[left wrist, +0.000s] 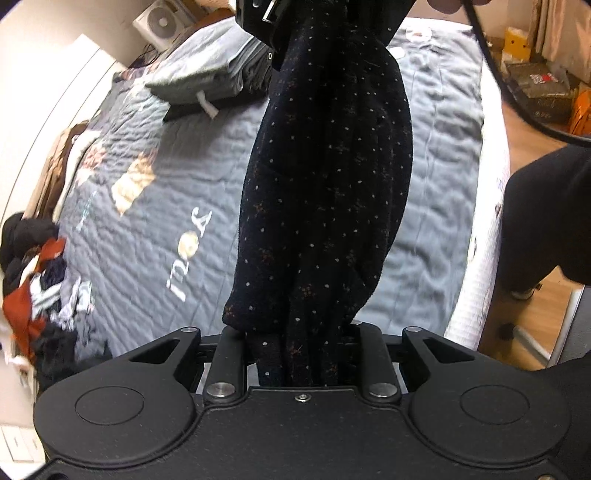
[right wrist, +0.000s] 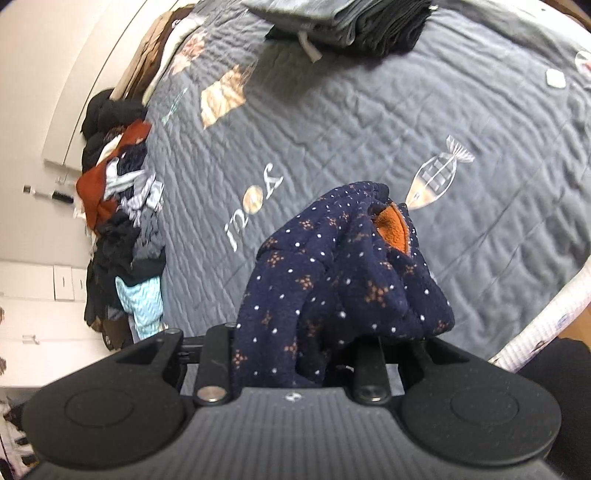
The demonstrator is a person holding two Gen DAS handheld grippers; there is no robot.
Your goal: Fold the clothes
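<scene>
Gripping one dark navy garment (left wrist: pixel 325 192) between them, both claws are clamped on its cloth: the left gripper (left wrist: pixel 299 354) pinches a bunched end, and the fabric stretches up and away like a rope to the right gripper (left wrist: pixel 266 22) at the far end. In the right wrist view, the right gripper (right wrist: pixel 295 354) bites a soft, fleecy fold — dotted white, sprigged with rust flowers, orange inside. Below lies the bed (left wrist: pixel 436 155), its grey quilt puckered and printed with fish. Farther off, a neat folded stack (right wrist: pixel 343 18) of grey and black pieces suggests some work is done. An unsorted heap (right wrist: pixel 118 206) of rumpled clothes remains at the bed's edge — much seems left.
</scene>
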